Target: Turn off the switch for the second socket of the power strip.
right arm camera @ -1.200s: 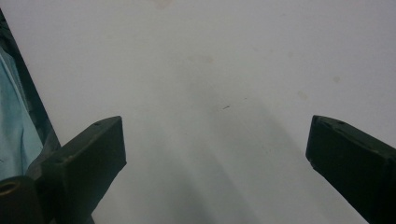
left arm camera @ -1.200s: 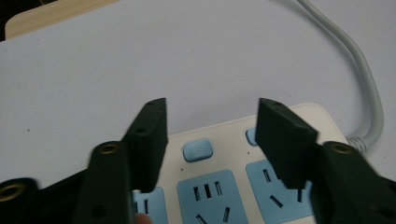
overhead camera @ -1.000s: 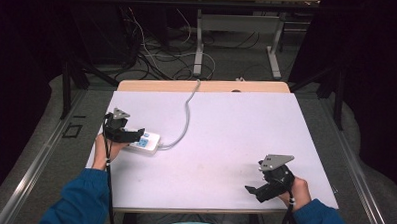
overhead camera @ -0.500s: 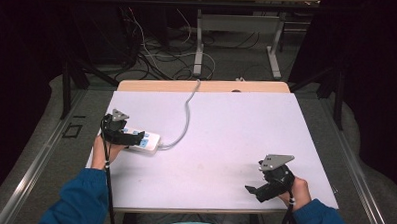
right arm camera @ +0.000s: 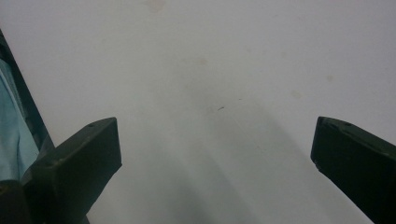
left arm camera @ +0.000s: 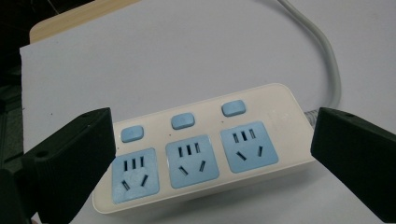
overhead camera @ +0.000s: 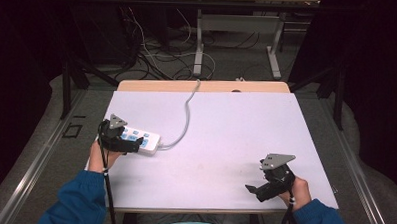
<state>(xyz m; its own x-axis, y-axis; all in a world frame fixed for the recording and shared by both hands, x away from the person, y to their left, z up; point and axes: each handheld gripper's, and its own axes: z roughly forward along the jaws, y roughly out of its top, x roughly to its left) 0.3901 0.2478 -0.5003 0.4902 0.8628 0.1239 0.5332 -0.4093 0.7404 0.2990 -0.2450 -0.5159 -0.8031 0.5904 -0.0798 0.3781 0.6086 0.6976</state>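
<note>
Power strip (overhead camera: pixel 140 139) lies flat on the white counter (overhead camera: pixel 226 133), at its left side nearer the near edge, w/ its grey cord (overhead camera: pixel 186 111) running off to the far edge and down behind. White body, three blue sockets, three blue switches above them.

Left claw (left arm camera: pixel 212 154) has its jaws wide apart, one past each end of the strip, neither pad pressing on it; they have just been opening, w/ the strip between them but not gripped. In the high view the left claw (overhead camera: pixel 128 143) sits over the strip's left end. I read this as either a release just done or a line-up for a lengthwise grab; can't settle which.

Right claw (overhead camera: pixel 264 187) rests near the near-right corner, jaws apart, nothing between them, bare counter below (right arm camera: pixel 212 154).

Next move, as I judge it: if the strip is to be shifted, the left claw needs to come down level and close squarely on the body. The long axis looks wide for the jaws, so a grip across the short side may hold better. Cord drag could swing the strip, so pull slow.

Hard to make out:
- where the cord ends; it drops out of sight behind the far edge.
- switch positions, too small in the high view, unclear up close.
- strip's left end is covered by the claw in the high view.
- whether the jaw bottoms touch the counter.
</note>
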